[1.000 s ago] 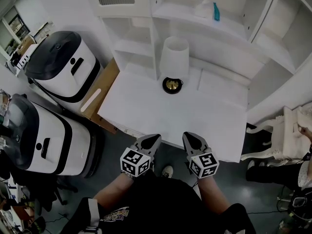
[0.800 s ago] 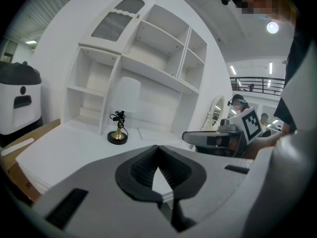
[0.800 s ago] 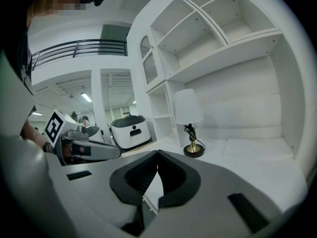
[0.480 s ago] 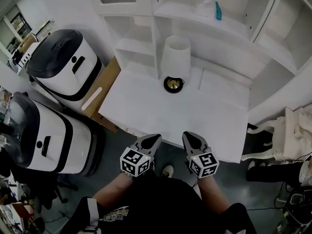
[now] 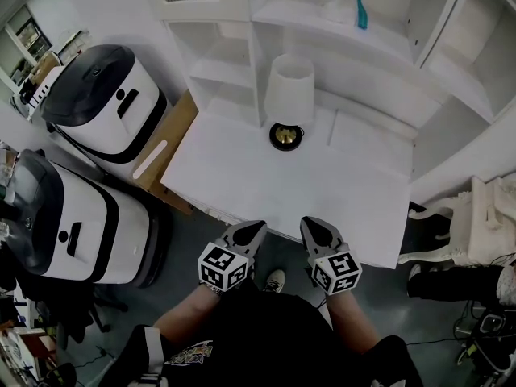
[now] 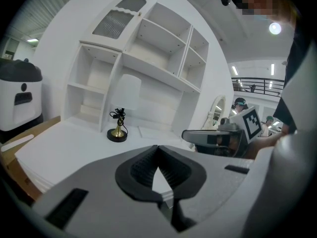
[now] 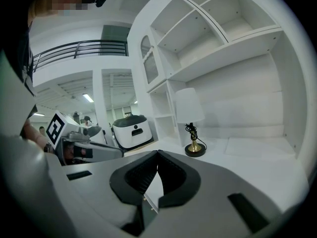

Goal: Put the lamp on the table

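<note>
White table (image 5: 266, 185), white shelf unit (image 5: 379, 63) built up along its far side. The lamp (image 5: 288, 103) stands upright on the tabletop, toward the back, just in front of the shelf unit's lower compartments. Black round base with a brass centre, pale shade above it, a dark cord bunched around the stem. From both gripper views the base sits flat on the surface and the stem reads vertical, no lean.

Left gripper (image 5: 251, 232): my fingers are pressed together at the tips, nothing between them. Only tabletop shows through the small gap behind the pads.

Right gripper (image 5: 316, 230): same, tips closed on each other and empty.

Both grippers are held side by side at the near edge of the table, well apart from the lamp and pointing slightly down toward it. Neither touches the lamp or the table.

Progress, as I judge it: the placing looks done. The lamp is on the table, free-standing, and neither gripper has hold of it. Nothing visible is left to move. The only open item I can name is whether the spot near the shelf is the intended one. The task sentence asks only for the table, so I take it as met.

Risk: low. The cord lies close to the base, not trailing toward the edge.
</note>
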`<action>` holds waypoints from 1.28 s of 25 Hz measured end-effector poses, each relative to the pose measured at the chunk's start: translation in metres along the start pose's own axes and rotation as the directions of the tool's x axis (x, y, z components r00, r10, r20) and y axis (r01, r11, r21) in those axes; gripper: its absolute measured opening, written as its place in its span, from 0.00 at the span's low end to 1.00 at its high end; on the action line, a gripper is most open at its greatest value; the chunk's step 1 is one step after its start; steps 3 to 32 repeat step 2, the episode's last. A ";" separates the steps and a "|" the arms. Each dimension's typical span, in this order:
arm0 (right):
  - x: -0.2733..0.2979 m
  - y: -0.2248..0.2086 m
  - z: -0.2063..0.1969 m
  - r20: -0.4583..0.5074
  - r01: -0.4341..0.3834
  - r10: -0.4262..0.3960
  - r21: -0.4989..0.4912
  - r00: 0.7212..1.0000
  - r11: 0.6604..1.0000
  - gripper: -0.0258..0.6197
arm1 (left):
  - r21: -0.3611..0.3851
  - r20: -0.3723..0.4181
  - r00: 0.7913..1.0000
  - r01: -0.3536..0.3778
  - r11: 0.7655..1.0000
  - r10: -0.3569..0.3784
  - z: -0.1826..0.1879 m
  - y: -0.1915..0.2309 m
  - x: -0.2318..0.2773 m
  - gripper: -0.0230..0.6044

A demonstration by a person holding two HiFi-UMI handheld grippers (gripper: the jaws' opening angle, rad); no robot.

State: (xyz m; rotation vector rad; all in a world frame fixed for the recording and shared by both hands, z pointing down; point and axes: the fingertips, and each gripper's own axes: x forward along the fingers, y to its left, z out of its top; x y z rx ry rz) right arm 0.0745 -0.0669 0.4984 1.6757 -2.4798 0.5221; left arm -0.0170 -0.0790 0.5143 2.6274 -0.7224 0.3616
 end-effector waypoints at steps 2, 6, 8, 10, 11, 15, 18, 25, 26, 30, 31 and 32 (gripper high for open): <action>0.001 -0.001 -0.002 -0.003 0.000 0.000 0.003 1.000 1.000 0.08 | -0.002 -0.001 1.000 0.001 1.000 -0.001 -0.001 0.000 0.001 0.05; 0.001 -0.001 -0.002 -0.003 0.000 0.000 0.003 1.000 1.000 0.08 | -0.002 -0.001 1.000 0.001 1.000 -0.001 -0.001 0.000 0.001 0.05; 0.001 -0.001 -0.002 -0.003 0.000 0.000 0.003 1.000 1.000 0.08 | -0.002 -0.001 1.000 0.001 1.000 -0.001 -0.001 0.000 0.001 0.05; 0.001 -0.001 -0.002 -0.003 0.000 0.000 0.003 1.000 1.000 0.08 | -0.002 -0.001 1.000 0.001 1.000 -0.001 -0.001 0.000 0.001 0.05; 0.001 -0.001 -0.002 -0.003 0.000 0.000 0.003 1.000 1.000 0.08 | -0.002 -0.001 1.000 0.001 1.000 -0.001 -0.001 0.000 0.001 0.05; 0.001 -0.001 -0.002 -0.003 0.000 0.000 0.003 1.000 1.000 0.08 | -0.002 -0.001 1.000 0.001 1.000 -0.001 -0.001 0.000 0.001 0.05; 0.001 -0.001 -0.002 -0.003 0.000 0.000 0.003 1.000 1.000 0.08 | -0.002 -0.001 1.000 0.001 1.000 -0.001 -0.001 0.000 0.001 0.05; 0.001 -0.001 -0.002 -0.003 0.000 0.000 0.003 1.000 1.000 0.08 | -0.002 -0.001 1.000 0.001 1.000 -0.001 -0.001 0.000 0.001 0.05; 0.001 -0.001 -0.002 -0.003 0.000 0.000 0.003 1.000 1.000 0.08 | -0.002 -0.001 1.000 0.001 1.000 -0.001 -0.001 0.000 0.001 0.05; 0.001 -0.001 -0.002 -0.003 0.000 0.000 0.003 1.000 1.000 0.08 | -0.002 -0.001 1.000 0.001 1.000 -0.001 -0.001 0.000 0.001 0.05; 0.001 -0.001 -0.002 -0.003 0.000 0.000 0.003 1.000 1.000 0.08 | -0.002 -0.001 1.000 0.001 1.000 -0.001 -0.001 0.000 0.001 0.05; 0.001 -0.001 -0.002 -0.003 0.000 0.000 0.003 1.000 1.000 0.08 | -0.002 -0.001 1.000 0.001 1.000 -0.001 -0.001 0.000 0.001 0.05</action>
